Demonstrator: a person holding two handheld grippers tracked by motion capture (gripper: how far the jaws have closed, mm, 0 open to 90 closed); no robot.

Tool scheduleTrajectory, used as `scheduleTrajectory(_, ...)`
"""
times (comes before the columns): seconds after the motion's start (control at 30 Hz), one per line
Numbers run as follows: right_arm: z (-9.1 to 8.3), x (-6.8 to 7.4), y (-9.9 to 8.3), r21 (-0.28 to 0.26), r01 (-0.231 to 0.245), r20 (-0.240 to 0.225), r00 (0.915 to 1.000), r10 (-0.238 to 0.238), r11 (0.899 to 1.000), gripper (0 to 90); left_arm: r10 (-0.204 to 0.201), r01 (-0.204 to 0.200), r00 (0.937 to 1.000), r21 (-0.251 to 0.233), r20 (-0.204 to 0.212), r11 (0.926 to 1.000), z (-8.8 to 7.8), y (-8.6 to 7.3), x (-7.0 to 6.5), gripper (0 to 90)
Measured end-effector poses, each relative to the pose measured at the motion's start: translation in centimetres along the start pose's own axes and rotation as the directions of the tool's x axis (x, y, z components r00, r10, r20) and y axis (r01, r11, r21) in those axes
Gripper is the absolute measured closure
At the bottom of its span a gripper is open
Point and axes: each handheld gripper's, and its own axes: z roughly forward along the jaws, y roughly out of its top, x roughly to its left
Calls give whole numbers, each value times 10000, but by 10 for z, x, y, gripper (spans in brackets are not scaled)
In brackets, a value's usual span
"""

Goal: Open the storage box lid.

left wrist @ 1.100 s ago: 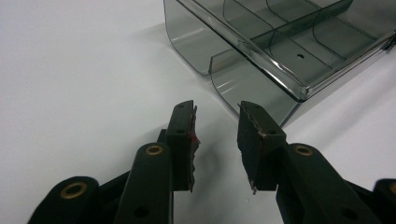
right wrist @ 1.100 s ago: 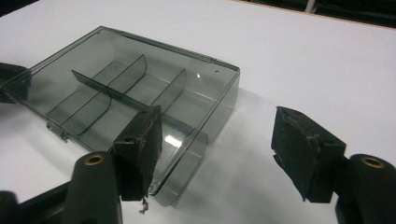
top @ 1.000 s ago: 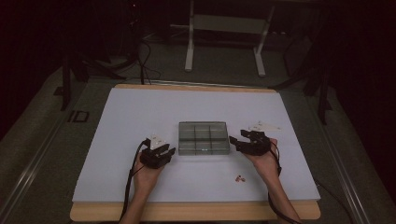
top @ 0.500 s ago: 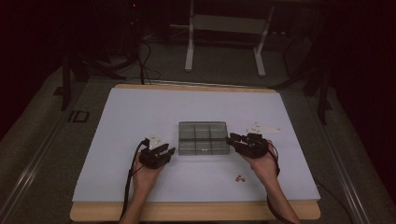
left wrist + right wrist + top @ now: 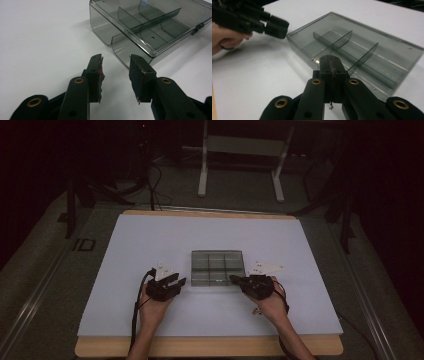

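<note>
A smoky clear plastic box [image 5: 217,267] with divider walls lies closed in the middle of the white table sheet. My left gripper [image 5: 179,282] is just off the box's front left corner. Its jaws stand open [image 5: 116,70] with nothing between them and have just been opening; the box [image 5: 150,22] lies right ahead of them. My right gripper [image 5: 235,280] points at the front right corner. Its jaws are shut [image 5: 331,65] on nothing, having just closed, and the tips sit at the box's [image 5: 367,50] near edge; contact is unclear. The left gripper [image 5: 274,27] shows across the box.
A white sheet [image 5: 150,240] covers the table, with a wooden front edge [image 5: 200,347]. A small pale scrap [image 5: 257,311] lies beside the right hand. A metal stand [image 5: 240,150] is on the dark floor beyond the table.
The right gripper has moved left, up to the box's front right corner, and its jaws have closed. The left hand has stayed in place.
</note>
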Motion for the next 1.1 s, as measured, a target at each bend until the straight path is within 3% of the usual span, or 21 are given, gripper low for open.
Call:
scheduleTrajectory(0.37,20,8,-12,675,92,-330,9994,-69,9977,900,-35,39,9998,-225,176,9997,-7,1,-1,620)
scheduleTrajectory(0.43,25,9,-14,830,155,-321,9994,-129,9964,900,-124,136,9992,-304,387,9994,-9,2,-1,619)
scheduleTrajectory(0.67,35,8,-18,1100,195,-255,9995,-168,9937,900,123,-82,9972,-549,735,9985,-15,8,-8,616)
scheduleTrajectory(0.9,42,5,-18,1237,147,-198,9997,-123,9922,900,387,-350,9953,-423,890,9985,-13,9,-15,606)
scheduleTrajectory(1.1,44,4,-17,1234,147,-219,9997,-121,9923,900,676,-676,9934,-35,927,9977,-6,7,-17,605)
